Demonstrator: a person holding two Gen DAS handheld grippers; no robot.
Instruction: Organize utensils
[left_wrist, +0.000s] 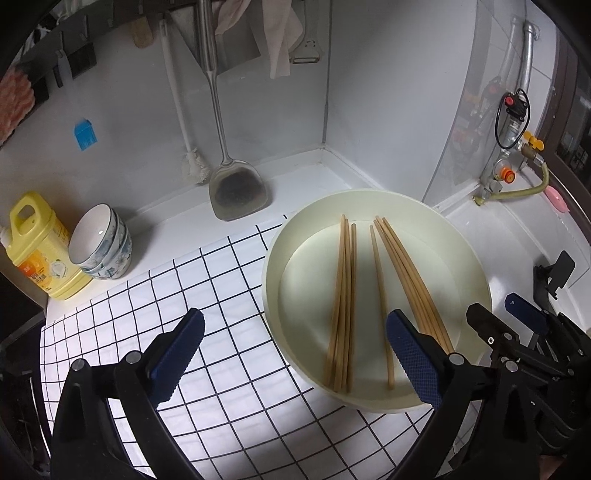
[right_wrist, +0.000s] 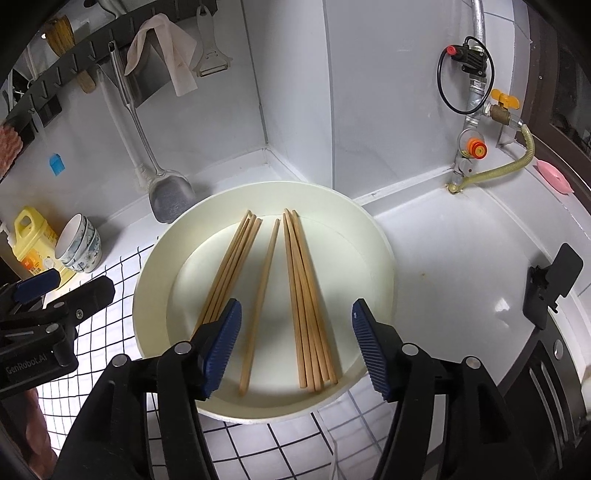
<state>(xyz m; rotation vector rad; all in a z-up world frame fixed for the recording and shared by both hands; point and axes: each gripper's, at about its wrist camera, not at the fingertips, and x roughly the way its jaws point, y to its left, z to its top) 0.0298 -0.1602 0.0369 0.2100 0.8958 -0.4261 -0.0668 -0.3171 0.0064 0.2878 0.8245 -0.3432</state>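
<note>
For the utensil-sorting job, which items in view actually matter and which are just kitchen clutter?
Part of the job:
- wooden chopsticks, lying in loose groups
- cream round tray holding them
- left hand-held gripper and right hand-held gripper, both open and empty

Just lying about:
- stacked bowls
- yellow detergent jug
- metal spatula
- checked cloth

"GenRobot.AI" on left claw (right_wrist: 62, 291)
</note>
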